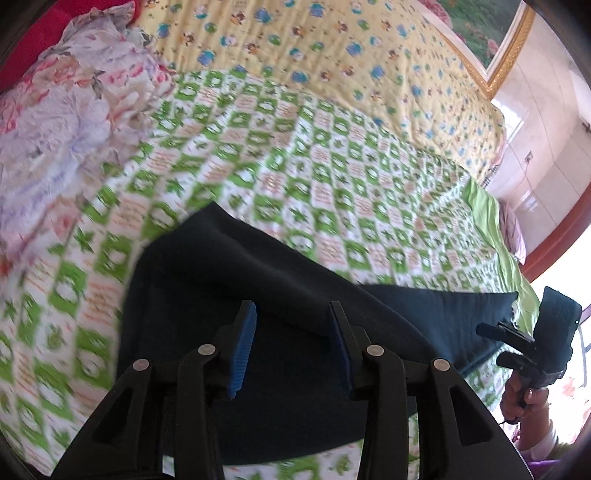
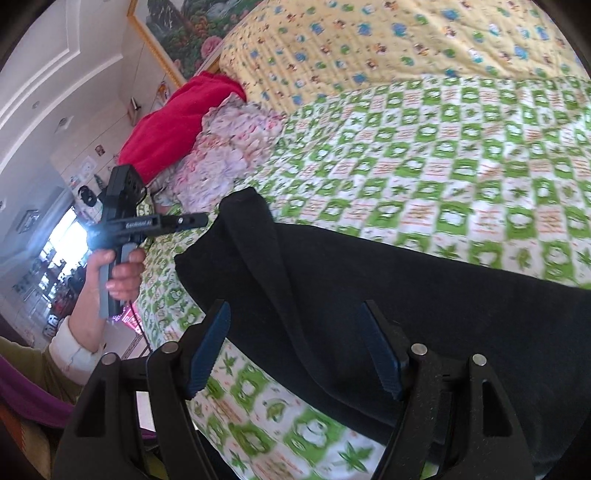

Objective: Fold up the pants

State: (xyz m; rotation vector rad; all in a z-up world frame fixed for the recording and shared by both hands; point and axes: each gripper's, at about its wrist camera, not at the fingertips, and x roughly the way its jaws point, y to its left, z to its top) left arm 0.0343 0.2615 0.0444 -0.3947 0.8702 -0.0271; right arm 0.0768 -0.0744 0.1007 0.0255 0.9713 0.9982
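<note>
Dark navy pants (image 1: 229, 280) lie flat on the green-and-white checked bedspread (image 1: 295, 155). In the left wrist view my left gripper (image 1: 291, 314) is open, its blue pads hovering over the pants with nothing between them. In the right wrist view the pants (image 2: 406, 280) stretch from the left to the right edge, with a raised fold near their left end. My right gripper (image 2: 295, 314) is open above the near edge of the pants. The right gripper shows at the far right of the left wrist view (image 1: 532, 332); the left gripper shows at the left of the right wrist view (image 2: 155, 221).
A crumpled floral blanket (image 1: 66, 110) and a red cloth (image 2: 177, 125) lie at one end of the bed. A yellow cartoon-print quilt (image 1: 332, 48) covers the far side. A framed picture (image 1: 491, 33) hangs on the wall. The bed's near edge (image 2: 155, 295) runs below the pants.
</note>
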